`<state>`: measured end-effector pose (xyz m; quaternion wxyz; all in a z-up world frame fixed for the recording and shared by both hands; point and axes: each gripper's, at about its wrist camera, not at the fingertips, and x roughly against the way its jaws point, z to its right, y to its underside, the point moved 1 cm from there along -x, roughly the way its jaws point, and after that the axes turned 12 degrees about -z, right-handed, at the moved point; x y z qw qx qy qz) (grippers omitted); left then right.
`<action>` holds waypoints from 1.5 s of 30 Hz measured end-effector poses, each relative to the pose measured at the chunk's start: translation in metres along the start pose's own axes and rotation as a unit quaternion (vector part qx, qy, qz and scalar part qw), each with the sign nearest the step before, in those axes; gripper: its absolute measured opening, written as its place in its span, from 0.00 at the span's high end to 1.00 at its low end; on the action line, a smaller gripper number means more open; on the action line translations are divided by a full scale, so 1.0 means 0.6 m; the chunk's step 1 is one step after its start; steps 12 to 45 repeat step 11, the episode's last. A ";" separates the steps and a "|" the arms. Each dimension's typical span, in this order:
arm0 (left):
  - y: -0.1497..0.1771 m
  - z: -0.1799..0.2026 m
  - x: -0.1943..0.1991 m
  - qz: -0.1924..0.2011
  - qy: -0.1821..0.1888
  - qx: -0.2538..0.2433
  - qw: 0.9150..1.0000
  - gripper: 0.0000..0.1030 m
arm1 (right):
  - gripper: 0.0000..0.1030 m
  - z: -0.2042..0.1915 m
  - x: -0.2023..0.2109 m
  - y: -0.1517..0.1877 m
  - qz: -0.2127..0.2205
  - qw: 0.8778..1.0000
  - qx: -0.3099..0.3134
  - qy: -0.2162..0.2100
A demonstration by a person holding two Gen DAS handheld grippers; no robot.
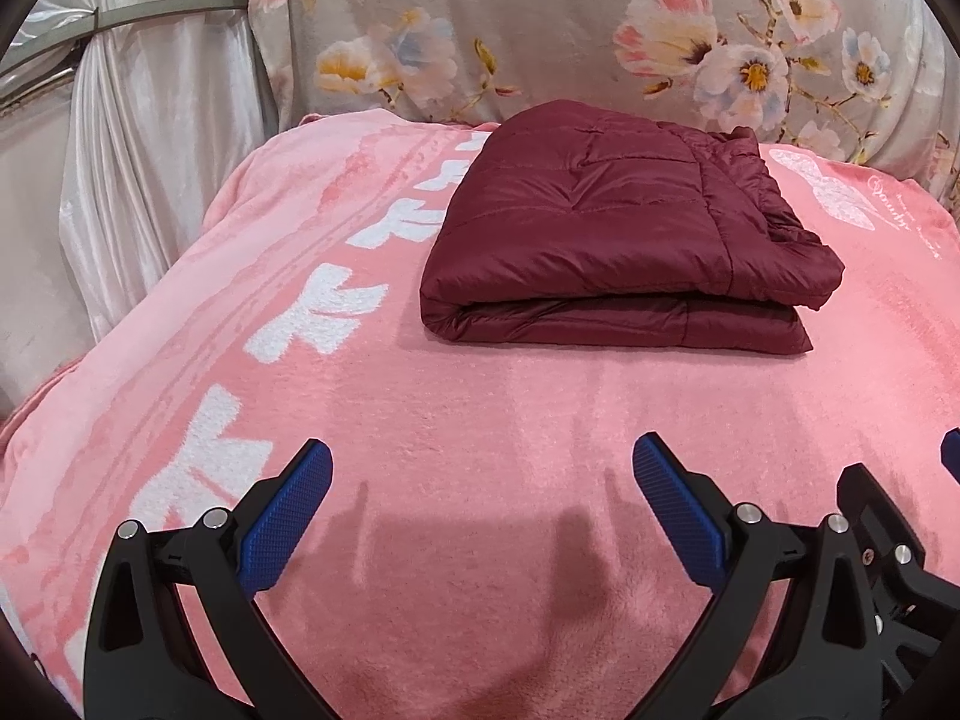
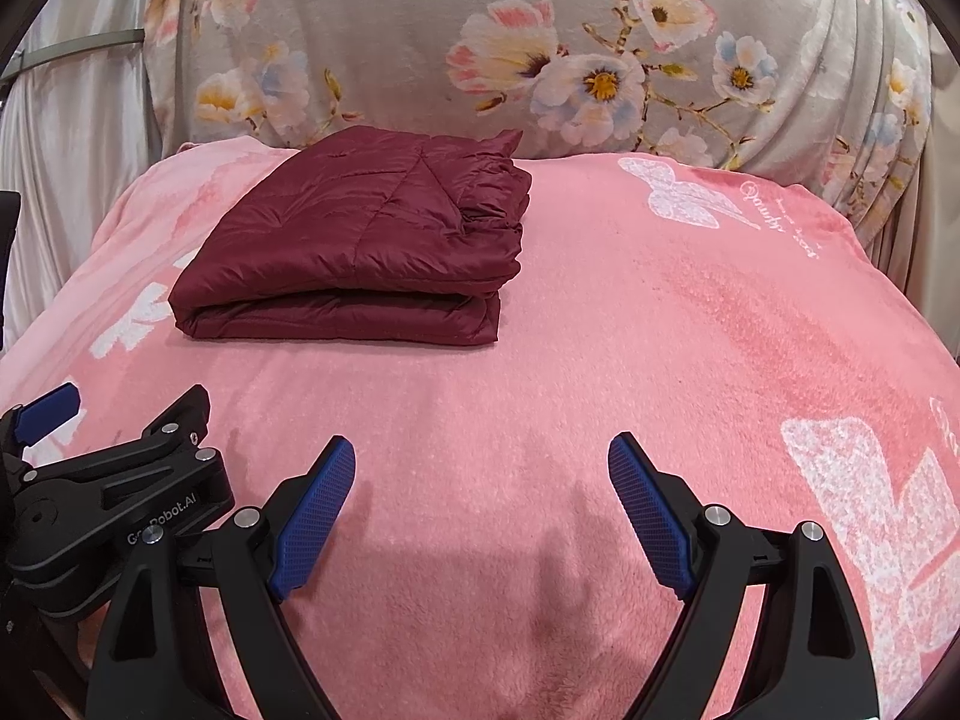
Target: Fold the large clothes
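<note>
A dark red quilted jacket lies folded in a flat bundle on the pink blanket; it also shows in the right wrist view, left of centre. My left gripper is open and empty, low over the blanket, well short of the jacket. My right gripper is open and empty, beside the left one and just as far from the jacket. The left gripper's body shows at the lower left of the right wrist view.
The pink blanket with white butterfly prints covers the whole surface. A grey floral cloth rises behind it. A white satin curtain hangs at the left, past the blanket's edge.
</note>
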<state>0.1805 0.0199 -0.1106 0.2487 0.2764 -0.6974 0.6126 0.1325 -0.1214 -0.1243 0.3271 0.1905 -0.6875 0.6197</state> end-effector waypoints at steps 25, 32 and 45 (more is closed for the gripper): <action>0.001 0.006 0.001 0.002 -0.012 -0.003 1.000 0.05 | 0.18 0.002 0.000 0.000 0.000 1.000 0.001 0.001; 0.001 0.006 0.001 0.002 -0.012 -0.003 1.000 0.05 | 0.18 0.002 0.000 0.000 0.000 1.000 0.001 0.001; 0.001 0.006 0.001 0.002 -0.012 -0.003 1.000 0.05 | 0.18 0.002 0.000 0.000 0.000 1.000 0.001 0.001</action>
